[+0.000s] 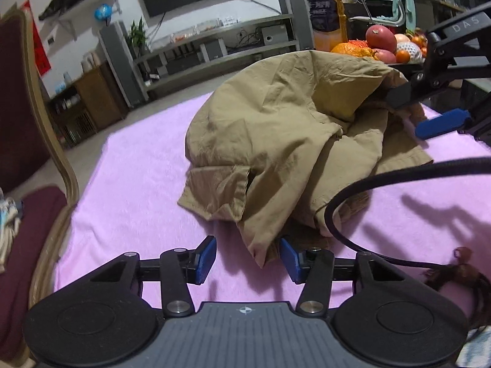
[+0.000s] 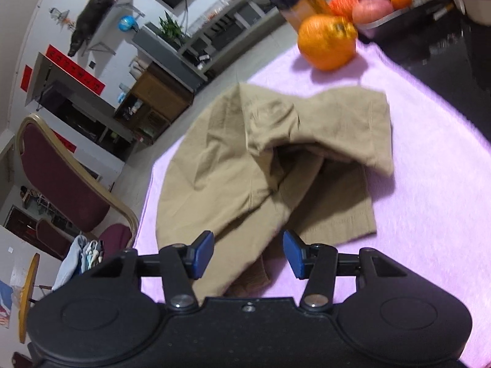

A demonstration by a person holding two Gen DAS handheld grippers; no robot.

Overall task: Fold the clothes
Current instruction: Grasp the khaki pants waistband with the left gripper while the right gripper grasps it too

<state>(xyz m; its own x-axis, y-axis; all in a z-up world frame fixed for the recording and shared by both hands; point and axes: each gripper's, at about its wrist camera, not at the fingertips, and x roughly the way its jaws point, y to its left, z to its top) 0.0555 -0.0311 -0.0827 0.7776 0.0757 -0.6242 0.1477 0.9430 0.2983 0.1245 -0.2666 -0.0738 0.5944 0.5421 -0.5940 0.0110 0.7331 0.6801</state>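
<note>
A crumpled tan garment [image 1: 276, 132] lies heaped on the pink cloth-covered table [image 1: 132, 190]. My left gripper [image 1: 248, 259] is at the heap's near edge. Its blue pads [image 1: 205, 259] stand apart, and a hanging corner of the fabric sits between them, closer to the right pad. In the right wrist view the tan garment [image 2: 245, 159] spreads ahead, and my right gripper [image 2: 248, 254] straddles a fold of its near hem without its pads pressing on it. The left wrist view also shows the right gripper [image 1: 414, 112] at the heap's far right side.
A loose orange [image 2: 326, 43] sits on the pink cloth beyond the garment. Behind it stand a fruit tray [image 2: 383, 21] and a juice bottle [image 1: 325, 12] on the dark tabletop. A black cable [image 1: 353, 190] arcs over the garment's right side. A maroon chair [image 1: 18, 107] stands at the left.
</note>
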